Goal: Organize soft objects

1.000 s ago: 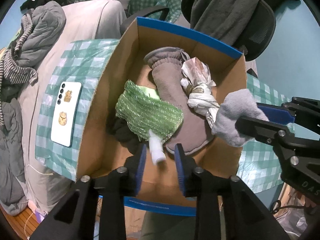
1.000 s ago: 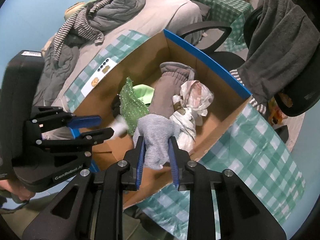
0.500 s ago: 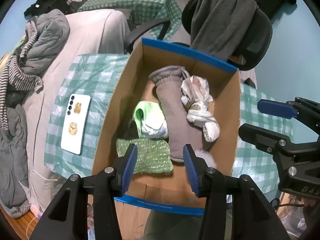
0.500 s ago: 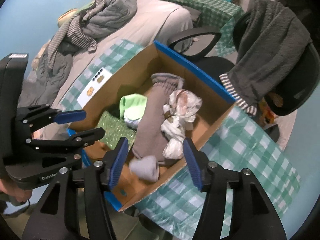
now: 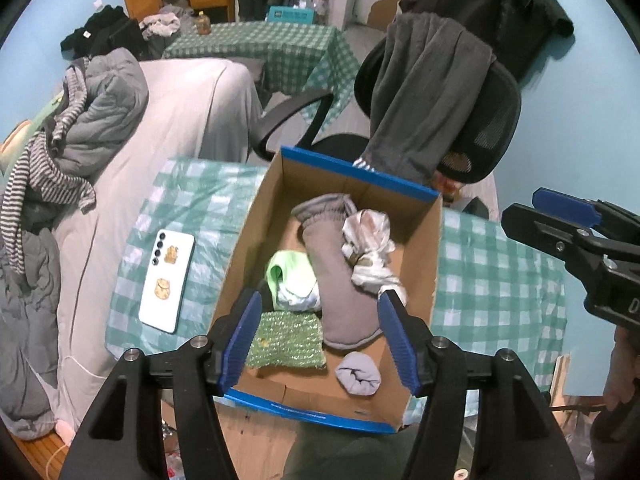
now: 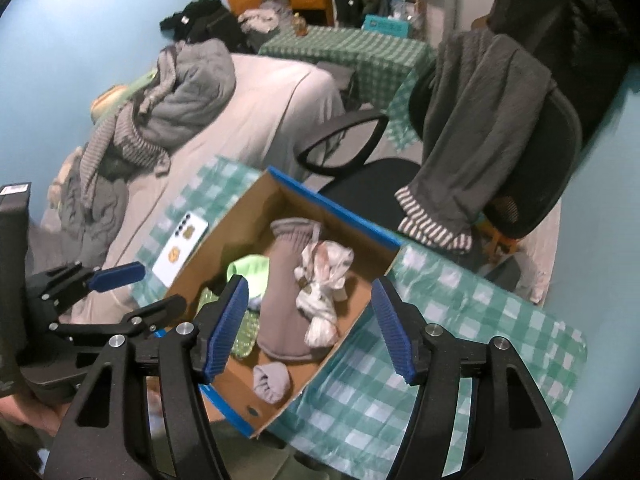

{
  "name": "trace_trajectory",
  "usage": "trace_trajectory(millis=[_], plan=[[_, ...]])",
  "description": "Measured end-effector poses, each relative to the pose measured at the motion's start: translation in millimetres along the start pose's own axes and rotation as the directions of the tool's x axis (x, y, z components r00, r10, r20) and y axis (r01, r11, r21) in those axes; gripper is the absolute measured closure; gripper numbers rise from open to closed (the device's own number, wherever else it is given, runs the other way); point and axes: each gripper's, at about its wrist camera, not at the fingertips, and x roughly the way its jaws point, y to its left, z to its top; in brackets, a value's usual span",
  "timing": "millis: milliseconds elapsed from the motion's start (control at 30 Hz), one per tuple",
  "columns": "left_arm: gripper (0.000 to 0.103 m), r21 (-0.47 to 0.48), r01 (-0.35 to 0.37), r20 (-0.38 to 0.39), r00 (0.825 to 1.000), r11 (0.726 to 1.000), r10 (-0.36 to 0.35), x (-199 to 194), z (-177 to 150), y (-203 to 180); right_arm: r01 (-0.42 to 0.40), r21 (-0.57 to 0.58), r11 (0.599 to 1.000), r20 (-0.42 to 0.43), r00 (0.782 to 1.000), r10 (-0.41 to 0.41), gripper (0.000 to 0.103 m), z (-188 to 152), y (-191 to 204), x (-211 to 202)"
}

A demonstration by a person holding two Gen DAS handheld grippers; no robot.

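**Soft things settled in the box**

Green-checked cloth (image 5: 500, 280) covered the table where the cardboard box (image 5: 256, 240) stood, its rim edged in blue. Beside the box, on the cloth, lay a white phone (image 5: 167, 280), face down. Behind the table stood a black office chair (image 5: 492, 120) with a grey garment draped over its back.

Inside the box the soft things lay close together. A long grey-brown mitten (image 5: 340, 276) ran down the middle. Against its right side lay a crumpled white cloth (image 5: 370, 248), knotted and mottled. On its left sat a pale green piece (image 5: 286, 270), and nearer me a flat green bubble-wrap sheet (image 5: 286, 340). A small rolled grey sock (image 5: 358, 374) rested alone on the box floor at the near end.

My left gripper (image 5: 320, 340) hung over the near end of the box, its blue jaws just opened wide, nothing between them. My right gripper (image 6: 308, 328) also hung over it, jaws just spread apart and empty.
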Motion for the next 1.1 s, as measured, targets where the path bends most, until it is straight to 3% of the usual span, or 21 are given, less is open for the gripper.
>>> trace_trajectory(millis=[67,100,600,700,1100], plan=[[0.026,-0.001,-0.002,0.022,1.0,1.0,0.002,-7.8,2.1,-1.6,0.012,0.009,1.0,0.022,1.0,-0.013,0.039,1.9,-2.2,-7.5],[0.025,-0.002,-0.007,0.036,0.999,1.0,0.007,-11.7,2.8,-2.7,0.018,0.013,1.0,0.031,0.999,-0.018,0.039,2.4,-2.8,-10.3],[0.022,0.06,-0.029,0.078,0.997,0.998,0.024,-37.4,6.1,-25.9,0.063,0.071,0.995,0.105,0.992,-0.071,0.038,1.0,-17.7,-45.3],[0.017,0.07,-0.048,0.092,0.995,0.996,0.042,-39.2,4.6,-31.2,0.069,0.075,0.995,0.111,0.991,-0.077,0.038,-0.1,-17.6,-48.1],[0.017,0.067,-0.054,0.088,0.995,0.996,0.049,-46.6,2.1,-39.5,0.076,0.065,0.995,0.111,0.99,-0.083,0.037,-2.4,-16.7,-53.4]])
